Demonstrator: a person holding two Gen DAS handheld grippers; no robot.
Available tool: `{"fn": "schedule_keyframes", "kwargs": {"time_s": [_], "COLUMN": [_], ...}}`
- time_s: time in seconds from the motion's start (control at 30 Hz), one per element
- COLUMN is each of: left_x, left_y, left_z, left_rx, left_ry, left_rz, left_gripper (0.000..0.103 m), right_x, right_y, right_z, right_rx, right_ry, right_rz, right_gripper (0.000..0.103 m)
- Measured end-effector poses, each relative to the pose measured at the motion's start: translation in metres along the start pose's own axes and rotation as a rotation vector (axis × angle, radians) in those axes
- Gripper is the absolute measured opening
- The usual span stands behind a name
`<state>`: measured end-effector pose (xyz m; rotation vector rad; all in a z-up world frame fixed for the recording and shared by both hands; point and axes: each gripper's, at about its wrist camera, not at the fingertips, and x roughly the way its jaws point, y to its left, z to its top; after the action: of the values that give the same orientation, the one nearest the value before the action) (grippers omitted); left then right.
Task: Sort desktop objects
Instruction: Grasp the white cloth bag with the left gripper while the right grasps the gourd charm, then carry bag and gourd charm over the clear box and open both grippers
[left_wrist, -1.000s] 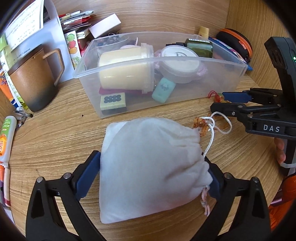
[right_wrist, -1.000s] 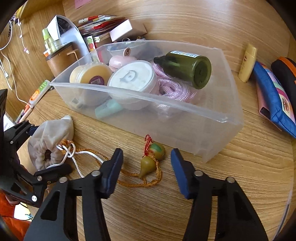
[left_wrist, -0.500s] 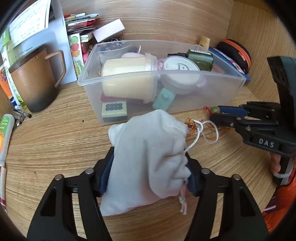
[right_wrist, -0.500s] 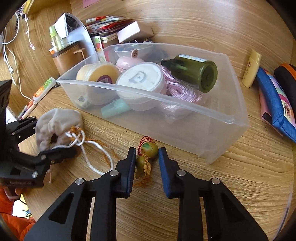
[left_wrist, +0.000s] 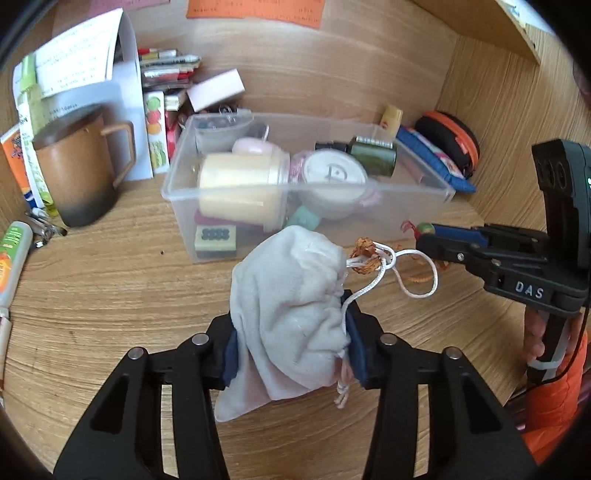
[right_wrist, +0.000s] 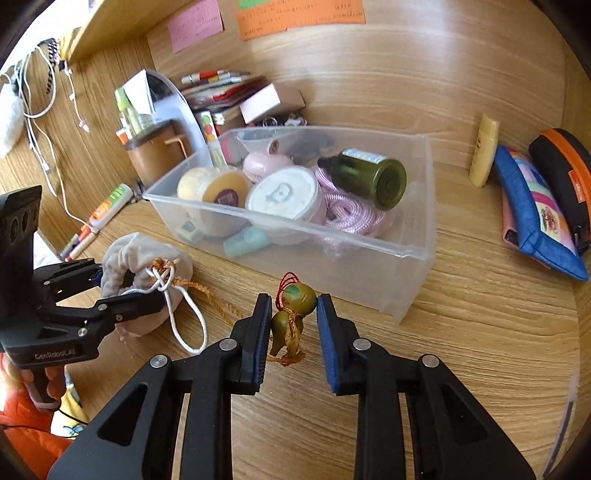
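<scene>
left gripper (left_wrist: 293, 347): its jaws have just been closing, and they now pinch the grey drawstring pouch (left_wrist: 291, 306) by the middle, in front of the clear plastic bin (left_wrist: 417, 206)
right gripper (right_wrist: 291, 328): clamped shut on the gourd charm (right_wrist: 293, 306), in front of the bin's near wall
risk, tether: an orange braided cord (right_wrist: 207, 291) runs from the pouch's neck towards the charm; if the hands part, I judge it could go taut and pull one item free
risk, pouch: soft cloth bulges above and below the pads; it may slide out when lifted over the bin's rim
risk, loop: the white drawstring (left_wrist: 410, 273) hangs slack and could snag on the rim
count, left of the bin: one brown mug (left_wrist: 79, 170); one orange-and-green tube (left_wrist: 11, 262)
count, in the bin: one yellow jar (left_wrist: 240, 188); one white-lidded tub (left_wrist: 334, 177); one dark green bottle (right_wrist: 369, 177); one pink rope coil (right_wrist: 351, 216)
count, right of the bin: one small yellow bottle (right_wrist: 484, 149); one blue pouch (right_wrist: 535, 210); one black-and-orange case (right_wrist: 569, 173)
</scene>
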<state>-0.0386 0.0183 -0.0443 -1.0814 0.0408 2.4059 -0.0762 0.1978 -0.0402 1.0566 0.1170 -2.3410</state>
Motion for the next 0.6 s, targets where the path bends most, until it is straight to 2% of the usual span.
{"fn": "schedule_keyframes", "kwargs": {"time_s": [0.43,0.6], "left_x": [-0.041,-0.054], "left_y": [0.004,0.010], "left_z": [0.012,0.020], "left_rx": [-0.015,-0.032], "left_ry": [-0.119,-0.162], "left_rz": [0.009,-0.026], "left_gripper": [0.047,0.047], "right_x": [-0.040,-0.053], "right_y": [0.009,0.011], "right_z": [0.006,0.014], "right_rx": [-0.030,-0.048], "right_ry": [-0.098,-0.135], "right_rz": [-0.014,-0.024], "right_gripper": [0.023,0.023]}}
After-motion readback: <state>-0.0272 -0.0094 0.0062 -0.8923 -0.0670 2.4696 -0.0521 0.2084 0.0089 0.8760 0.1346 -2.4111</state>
